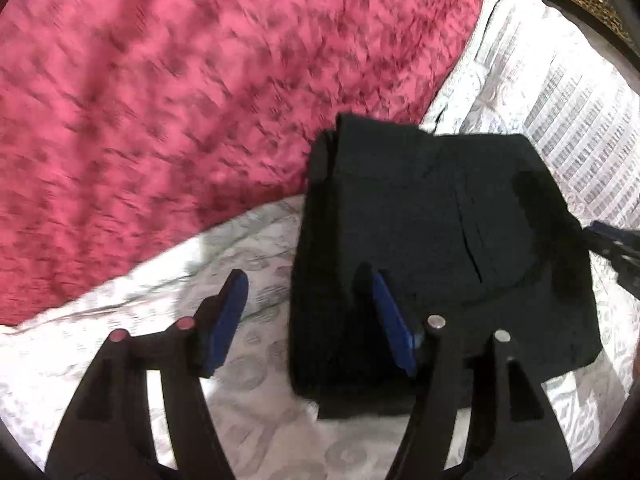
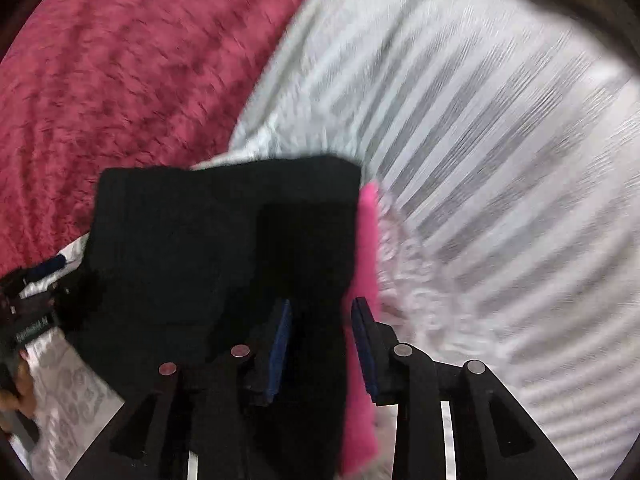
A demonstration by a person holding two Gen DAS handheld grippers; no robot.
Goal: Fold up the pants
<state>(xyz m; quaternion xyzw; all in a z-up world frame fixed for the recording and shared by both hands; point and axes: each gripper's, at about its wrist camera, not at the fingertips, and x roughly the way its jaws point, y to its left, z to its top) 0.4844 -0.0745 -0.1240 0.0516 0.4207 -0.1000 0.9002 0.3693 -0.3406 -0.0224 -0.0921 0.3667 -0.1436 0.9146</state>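
Left gripper [image 1: 308, 320]: angled downward, jaws spread wide, blue pads [image 1: 224, 320] clear of contact. Right gripper [image 2: 324, 344]: angled downward, jaws partly apart, grip undeterminable. One hand [image 2: 14, 396] visible at frame edge.

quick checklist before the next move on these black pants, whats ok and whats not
1. Pants folded into a compact block on the bedsheet: ok.
2. Left gripper free of the fabric: ok, fingers apart, one over the sheet, one over the pants' edge.
3. Right gripper free of the fabric: cannot tell, the fingers straddle the pants' right edge with a gap.
4. Fold edges aligned: cannot tell, dark fabric and blur hide the layers.
5. Pink strip beside the pants: not ok, it lies between the right fingers.
6. Red blanket clear of the pants: not ok, the far corner overlaps it.
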